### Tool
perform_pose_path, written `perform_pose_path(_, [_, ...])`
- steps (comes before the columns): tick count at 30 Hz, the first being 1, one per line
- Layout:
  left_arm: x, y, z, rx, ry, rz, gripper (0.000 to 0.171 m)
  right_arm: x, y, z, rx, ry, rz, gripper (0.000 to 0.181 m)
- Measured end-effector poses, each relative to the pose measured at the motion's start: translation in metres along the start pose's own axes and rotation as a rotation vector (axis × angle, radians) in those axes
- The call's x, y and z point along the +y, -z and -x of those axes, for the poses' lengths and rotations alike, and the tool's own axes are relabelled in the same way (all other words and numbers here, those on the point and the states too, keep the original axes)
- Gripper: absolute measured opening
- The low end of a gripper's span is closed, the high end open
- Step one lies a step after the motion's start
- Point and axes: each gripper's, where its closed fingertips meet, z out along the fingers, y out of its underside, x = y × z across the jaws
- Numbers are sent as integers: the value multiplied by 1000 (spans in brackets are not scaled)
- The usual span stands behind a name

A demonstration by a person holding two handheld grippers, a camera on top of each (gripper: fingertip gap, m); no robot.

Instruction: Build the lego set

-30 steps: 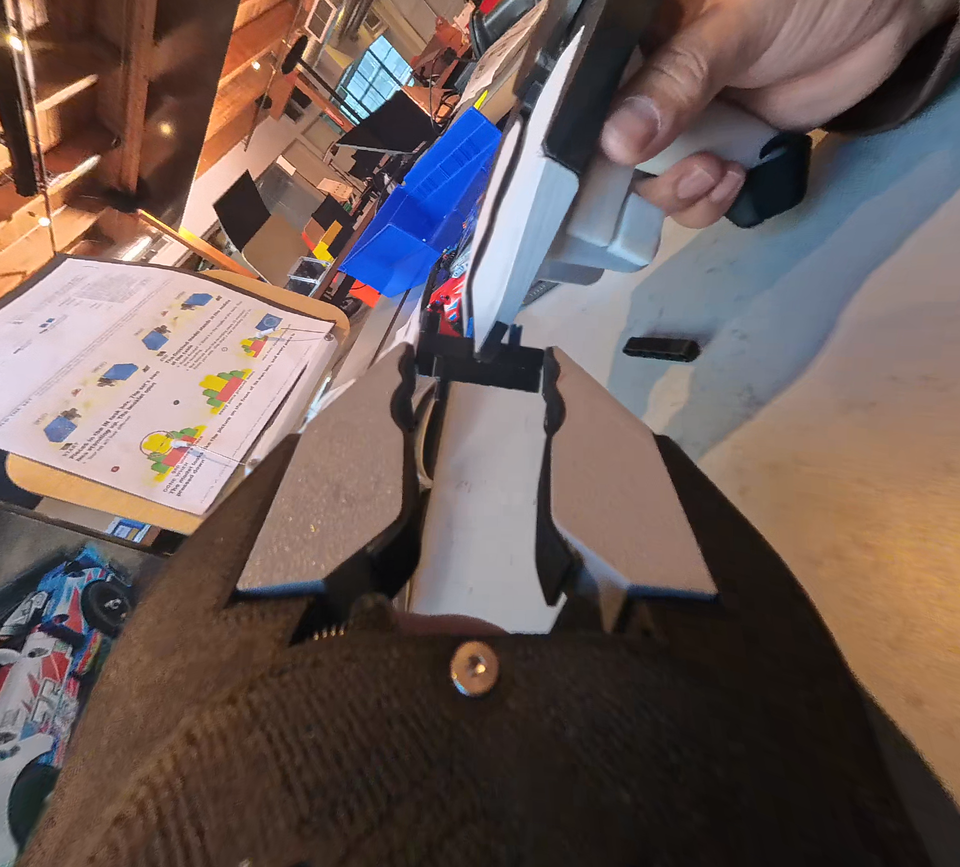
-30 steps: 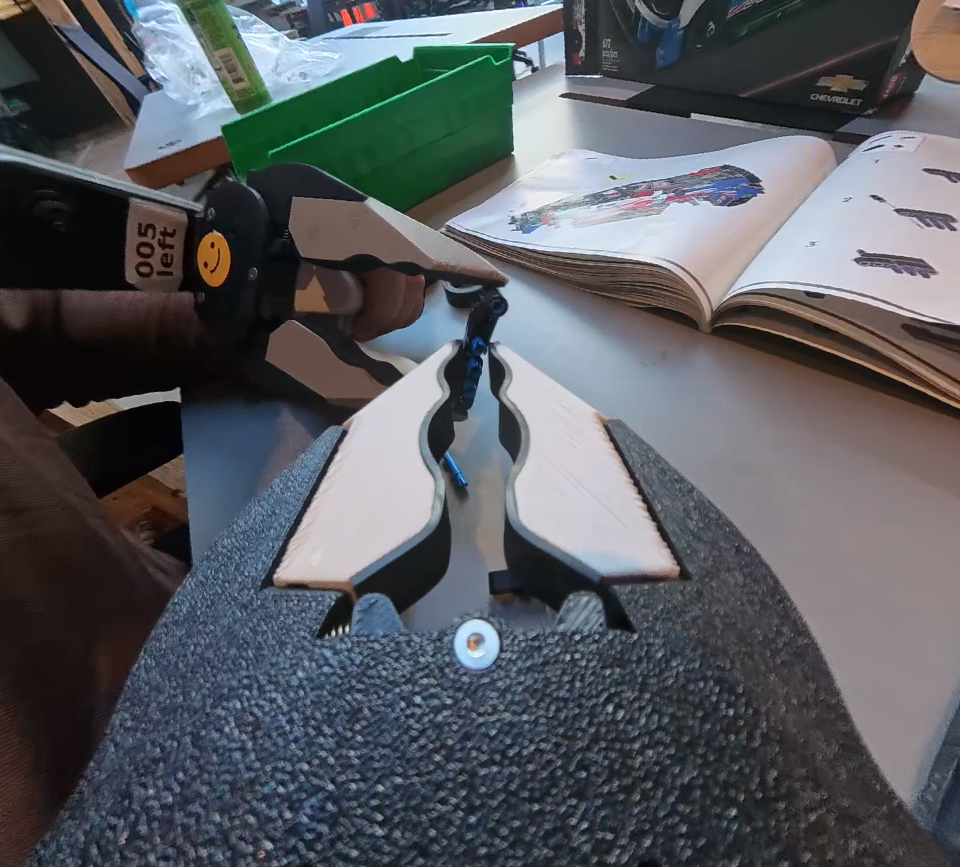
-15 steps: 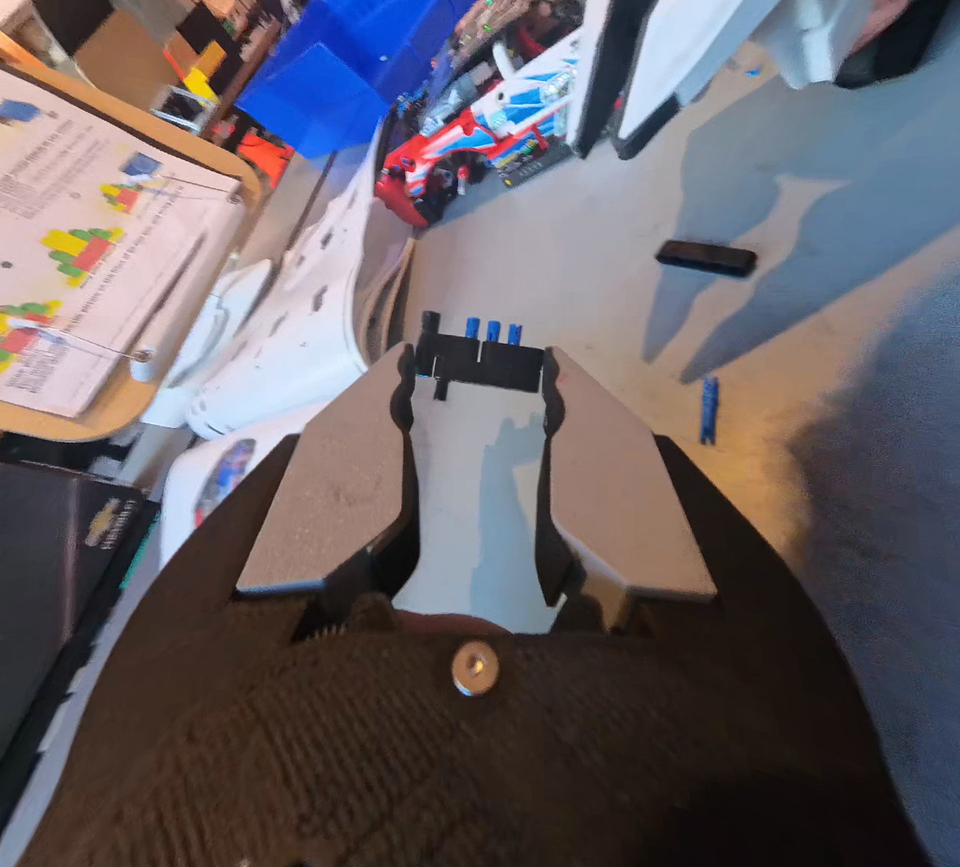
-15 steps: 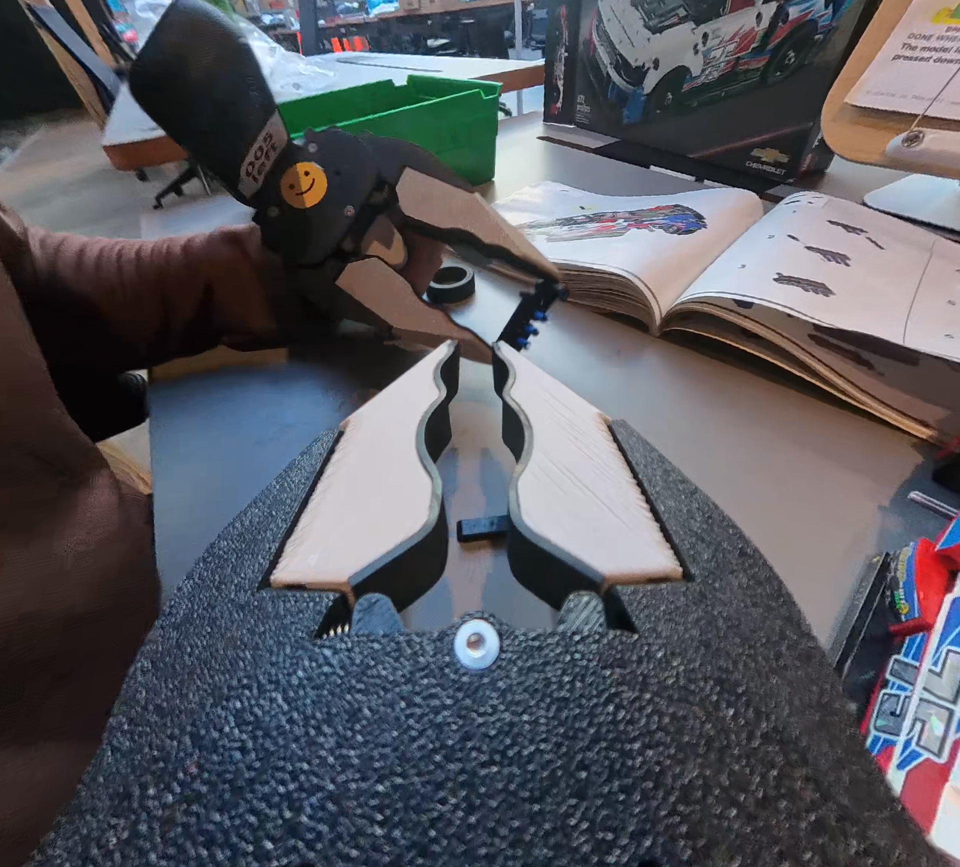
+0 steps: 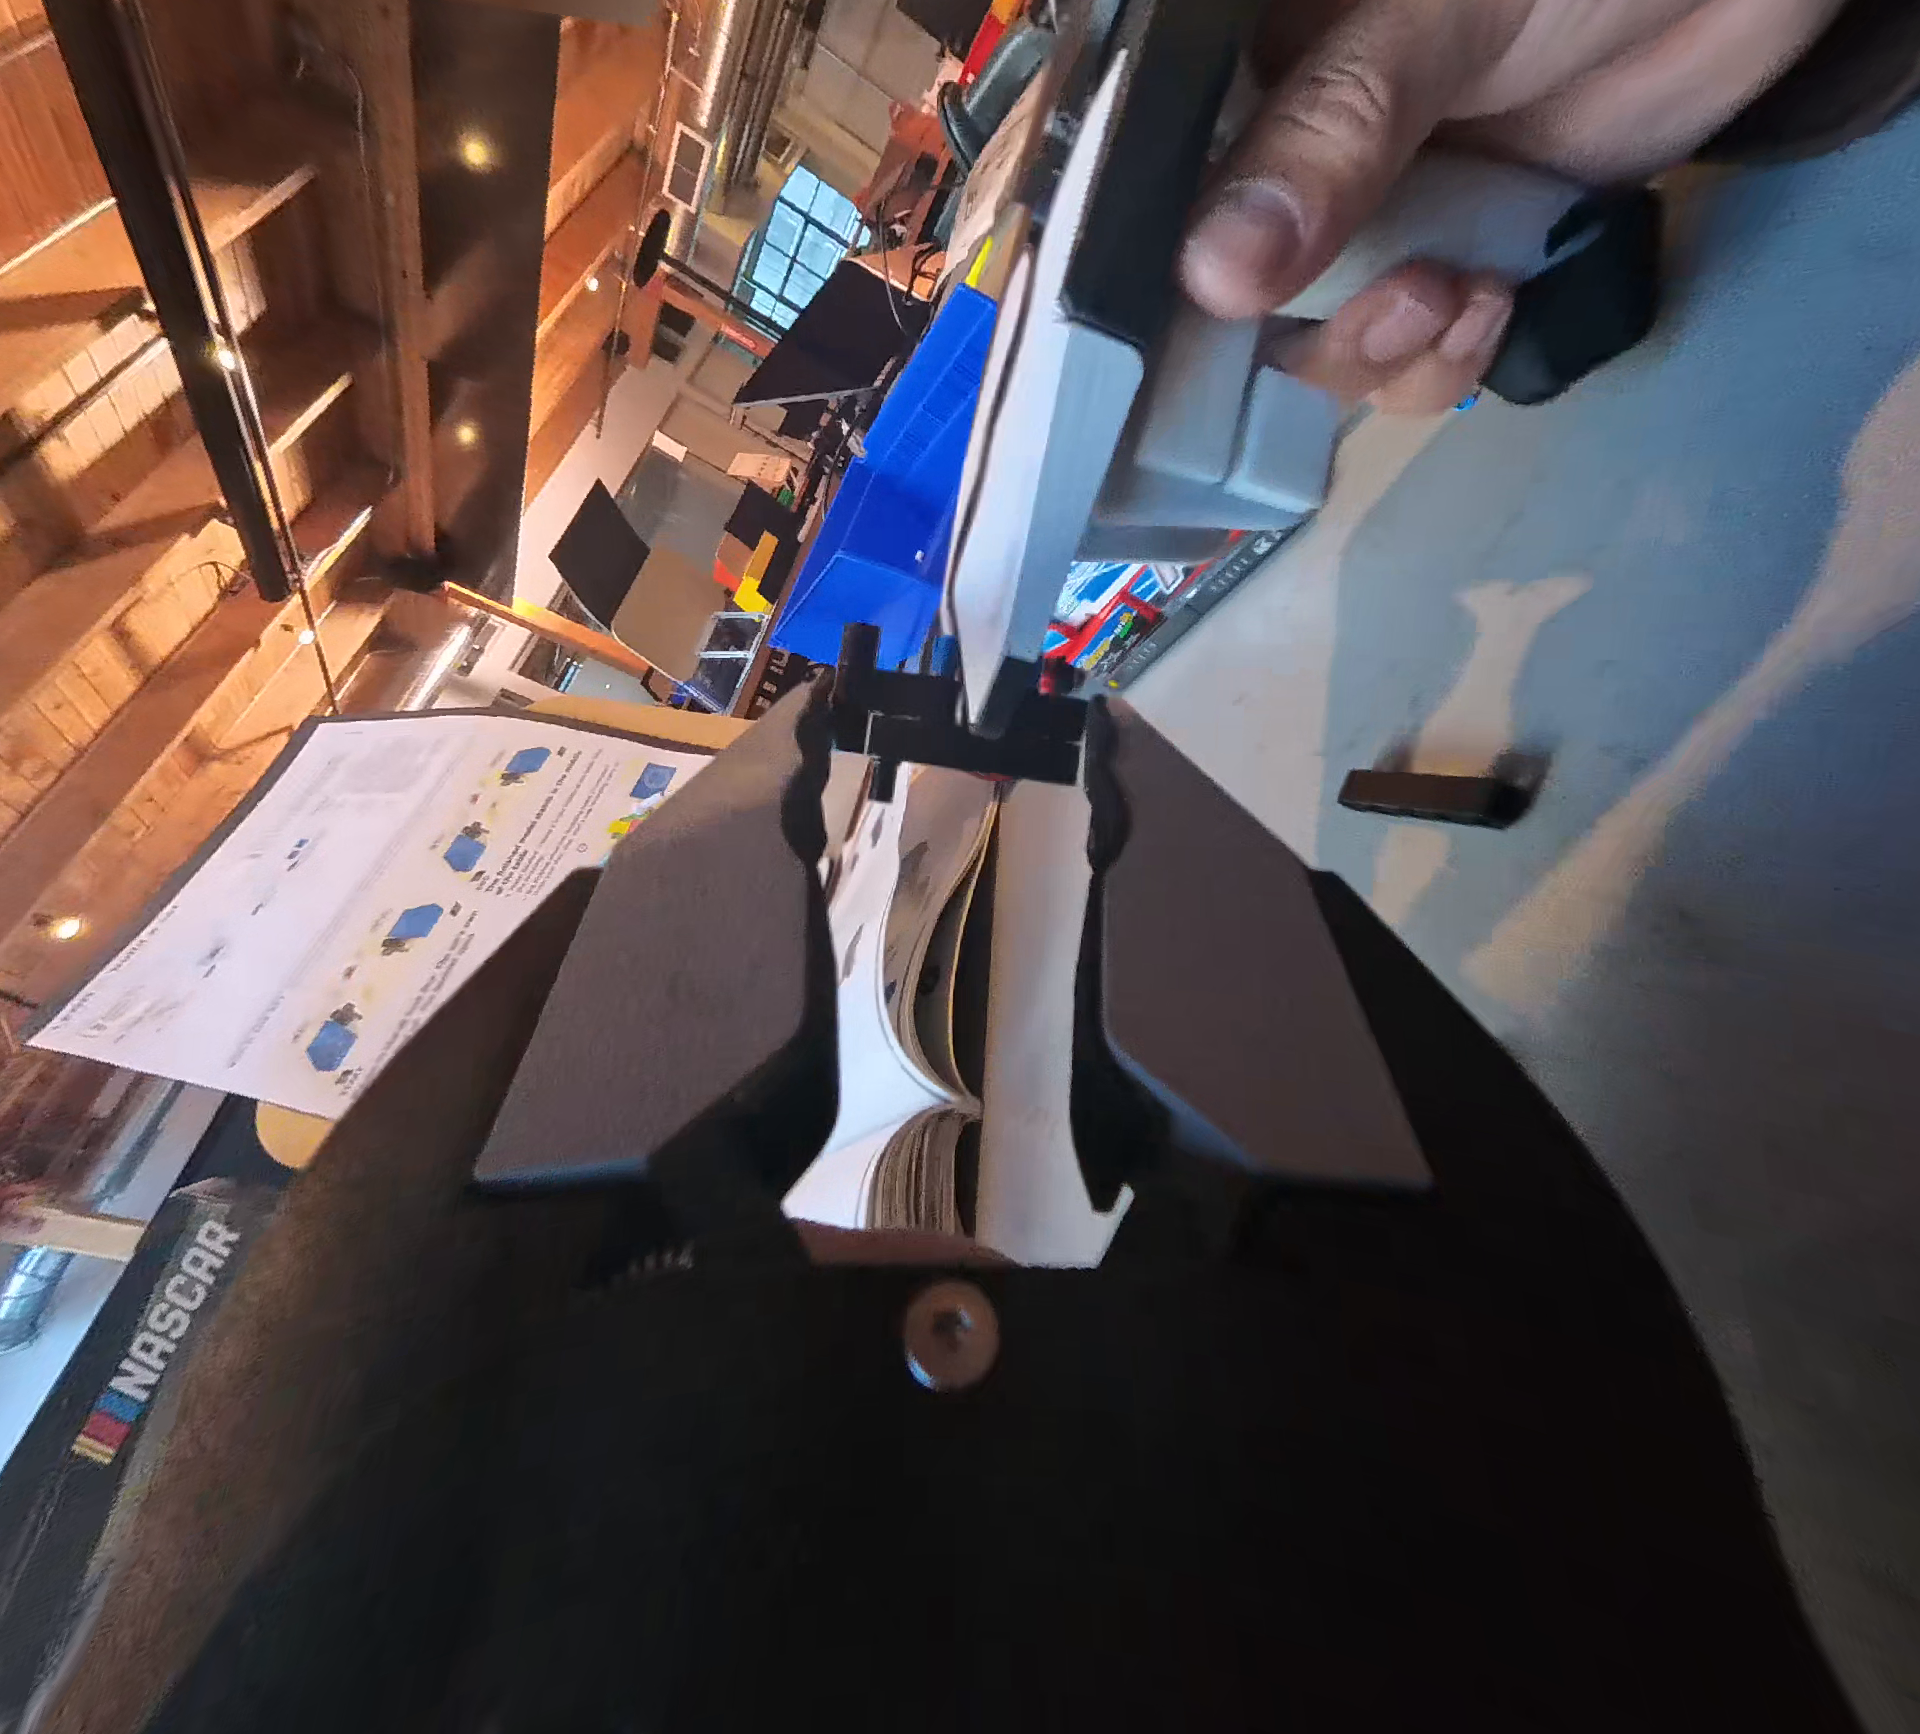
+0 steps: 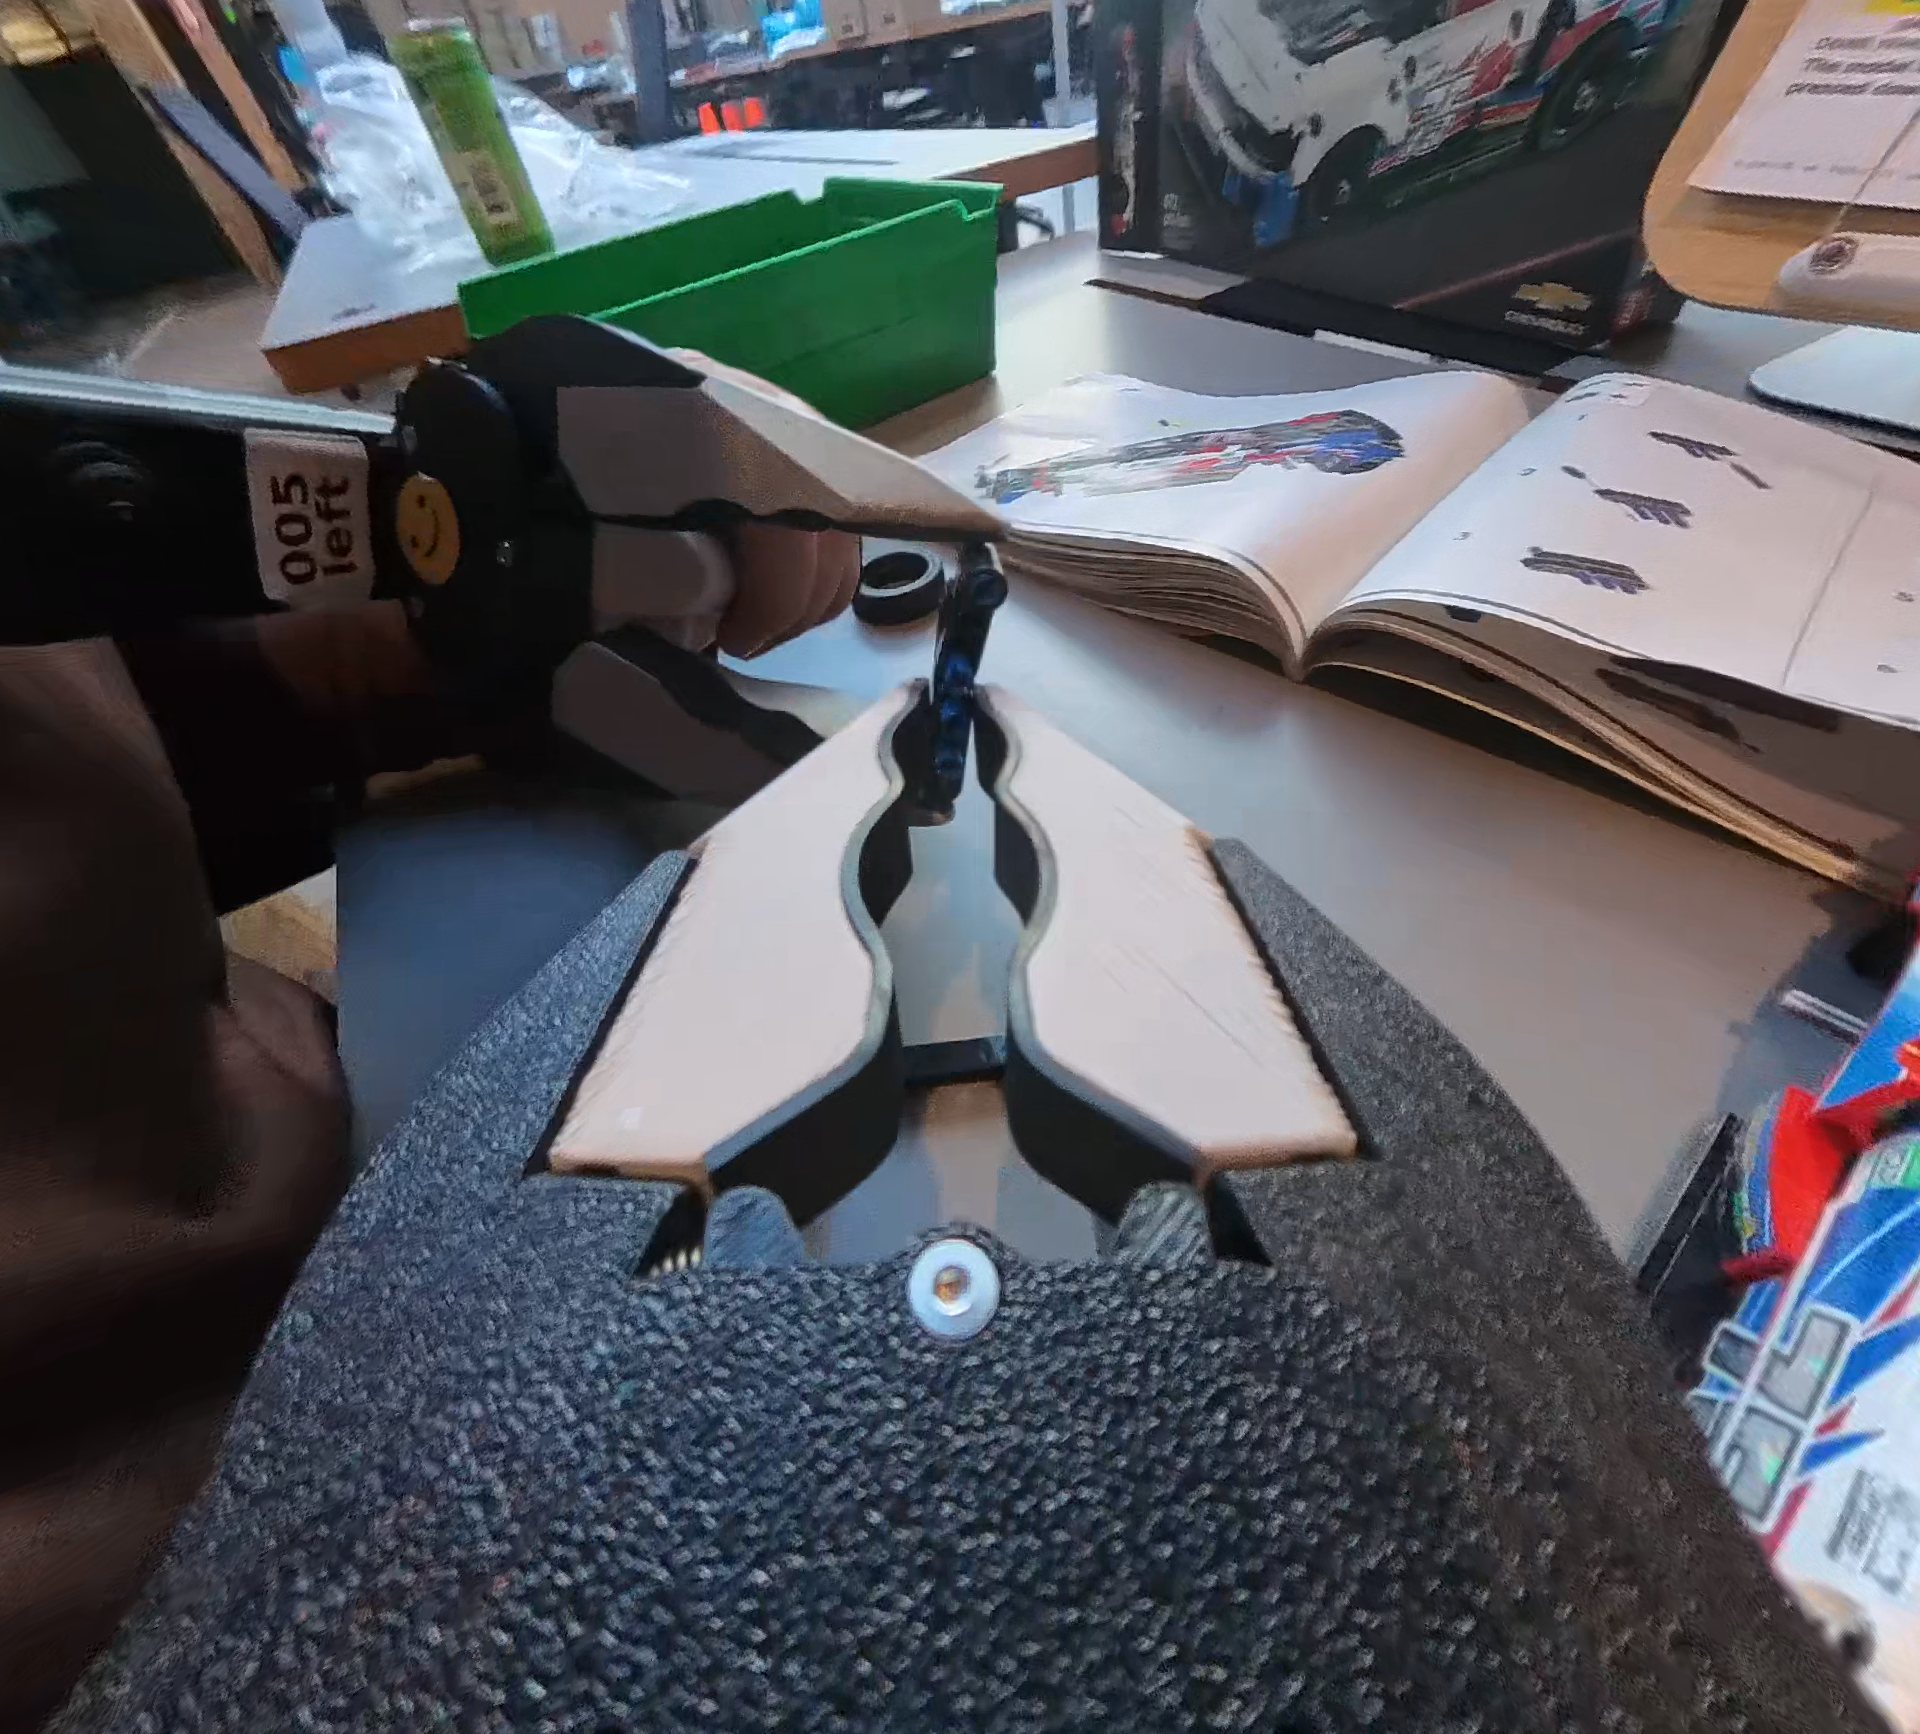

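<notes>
My left gripper (image 5: pixel 956 728) is shut on a black lego assembly (image 5: pixel 935 744) with blue pins, held crosswise between its fingertips above the table. My right gripper (image 5: pixel 1003 687), held by a hand, comes down onto that assembly from above. In the right wrist view my right gripper (image 6: pixel 951 713) is shut on the lower part of the same assembly (image 6: pixel 961 635), with both pads pressed against its black and blue sides. The left gripper's upper finger (image 6: pixel 790 479) reaches in from the left and meets the assembly's top end.
An open instruction booklet (image 6: pixel 1351 521) lies to the right, with the lego box (image 6: pixel 1403 74) and a green bin (image 6: pixel 790 302) behind it. A black ring (image 6: pixel 899 588) and a black beam (image 5: pixel 1434 796) lie on the table. The partly built car (image 6: pixel 1829 1269) is at the right edge. Left and right tips are no more than a few centimetres apart.
Half a second ago the grippers were apart and the right one held nothing. The right gripper has since come back and closed on the assembly, which the left has held throughout.
</notes>
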Motion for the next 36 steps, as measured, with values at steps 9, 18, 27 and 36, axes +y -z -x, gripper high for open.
perform_pose_path(9, [28,48,-17,304,425,69,48,-7,-12,-1,192,909,148,7])
perform_pose_path(18, [31,80,-26,510,673,40,61,19,-42,32,152,1676,193,8])
perform_pose_path(27, [-3,106,-29,742,847,-147,66,19,-45,80,-80,1680,107,7])
perform_pose_path(36, [2,107,-54,867,877,-94,42,28,-44,92,-130,1608,65,7])
